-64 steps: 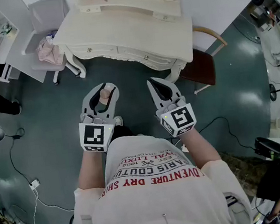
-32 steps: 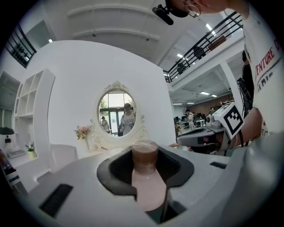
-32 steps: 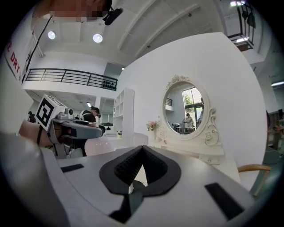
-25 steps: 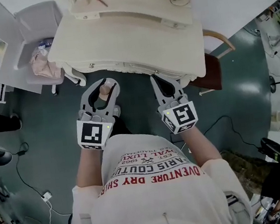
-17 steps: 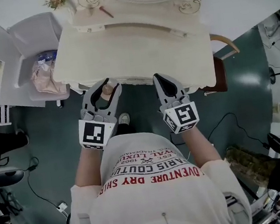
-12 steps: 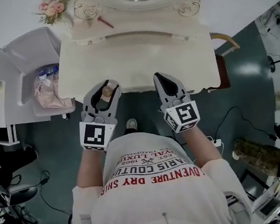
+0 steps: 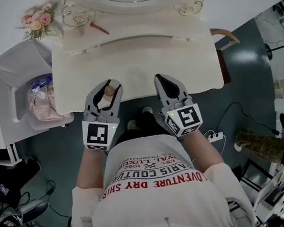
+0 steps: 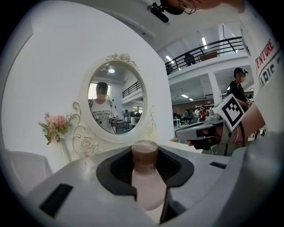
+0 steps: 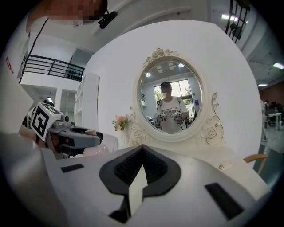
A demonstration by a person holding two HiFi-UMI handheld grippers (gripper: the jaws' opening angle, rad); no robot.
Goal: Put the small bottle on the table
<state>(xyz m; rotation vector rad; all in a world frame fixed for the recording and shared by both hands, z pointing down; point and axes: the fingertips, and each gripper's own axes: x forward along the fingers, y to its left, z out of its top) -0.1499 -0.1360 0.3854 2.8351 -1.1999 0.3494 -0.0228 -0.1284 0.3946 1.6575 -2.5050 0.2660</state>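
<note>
A small pale bottle (image 7: 109, 91) with a brown cap stands upright between the jaws of my left gripper (image 7: 107, 87), which is shut on it. In the left gripper view the bottle (image 8: 145, 181) fills the gap of that gripper (image 8: 145, 153), its cap poking above the jaws. My right gripper (image 7: 159, 78) hangs beside it to the right, shut with nothing in it; its tips (image 9: 142, 148) meet. Both grippers hover over the front edge of the cream dressing table (image 7: 135, 54).
An oval mirror (image 9: 171, 99) rises at the table's back, pink flowers (image 7: 35, 20) at its left corner, a red stick (image 7: 99, 29) on its raised shelf. A white cabinet with pink cloth (image 7: 40, 100) stands left; a wooden chair (image 7: 223, 36) right. Cables and a power strip (image 7: 215, 137) lie on the floor.
The table has come nearer and squarer in view. Both grippers now reach over its front edge instead of hanging over the floor. The bottle stays in the left gripper.
</note>
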